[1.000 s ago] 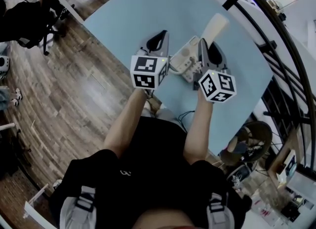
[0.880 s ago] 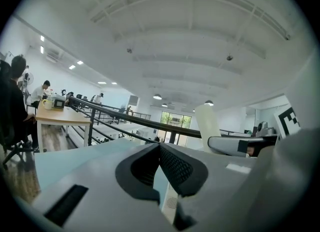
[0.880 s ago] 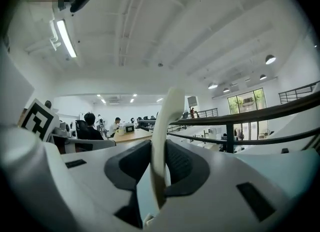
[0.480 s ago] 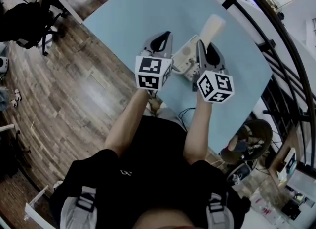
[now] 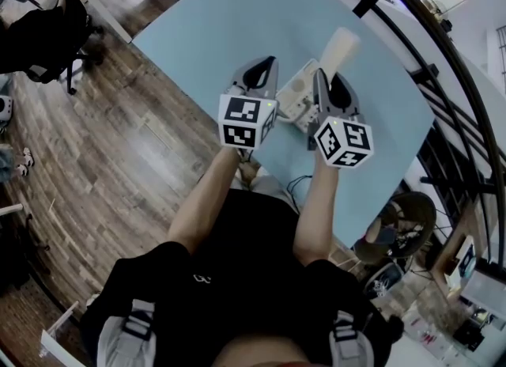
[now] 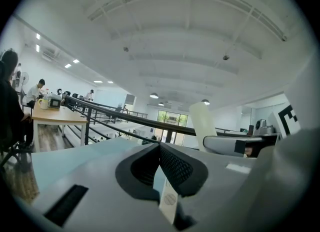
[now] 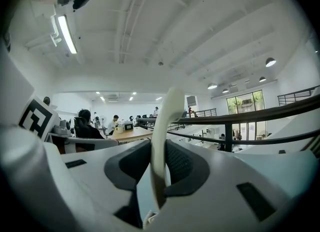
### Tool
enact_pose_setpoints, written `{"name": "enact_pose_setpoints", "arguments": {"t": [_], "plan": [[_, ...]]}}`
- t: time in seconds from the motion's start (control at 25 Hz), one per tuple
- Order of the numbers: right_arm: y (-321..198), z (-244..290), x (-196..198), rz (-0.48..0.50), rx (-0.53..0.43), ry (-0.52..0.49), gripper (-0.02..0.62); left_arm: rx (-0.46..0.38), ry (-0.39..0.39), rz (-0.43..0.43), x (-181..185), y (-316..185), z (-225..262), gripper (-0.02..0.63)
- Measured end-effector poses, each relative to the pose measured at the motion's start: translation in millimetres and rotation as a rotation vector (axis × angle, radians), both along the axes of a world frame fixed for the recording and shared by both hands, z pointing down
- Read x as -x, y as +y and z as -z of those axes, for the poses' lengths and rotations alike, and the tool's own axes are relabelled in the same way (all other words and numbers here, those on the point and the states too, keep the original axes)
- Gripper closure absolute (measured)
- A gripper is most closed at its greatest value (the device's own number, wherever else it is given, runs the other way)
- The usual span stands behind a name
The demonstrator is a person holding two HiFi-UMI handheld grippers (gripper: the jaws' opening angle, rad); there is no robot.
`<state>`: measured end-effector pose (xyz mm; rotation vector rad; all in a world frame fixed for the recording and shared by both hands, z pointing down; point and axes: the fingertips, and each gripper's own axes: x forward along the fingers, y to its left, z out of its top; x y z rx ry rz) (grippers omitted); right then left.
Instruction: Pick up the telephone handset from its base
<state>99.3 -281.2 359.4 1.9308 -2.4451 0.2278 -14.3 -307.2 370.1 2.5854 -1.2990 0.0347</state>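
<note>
An open-plan office: people (image 7: 89, 126) seated at desks (image 7: 132, 134), office chair (image 5: 47, 29), wood floor (image 5: 118, 152), ceiling lights (image 7: 65, 33).

Black short-sleeved shirt (image 5: 237, 270), grey shoulder straps (image 5: 136, 319), grey left claw (image 5: 266, 65) and right claw (image 5: 326, 81), black-and-white marker cubes (image 5: 247, 120).

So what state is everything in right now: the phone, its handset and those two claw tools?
handset: clamped in the right gripper, apparently lifted off its base.
telephone base: sitting on the blue table, between the two grippers.
right gripper: shut on the handset.
left gripper: shut, holding nothing.
</note>
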Motion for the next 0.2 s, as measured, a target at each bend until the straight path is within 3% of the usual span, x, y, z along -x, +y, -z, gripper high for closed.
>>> {"name": "enact_pose_setpoints", "arguments": {"t": [0.2], "plan": [[-0.6,0.8,9.0,0.005,-0.001,0.000,0.512,0.007,0.010,0.006,10.0,-1.1,1.2,0.606]]}}
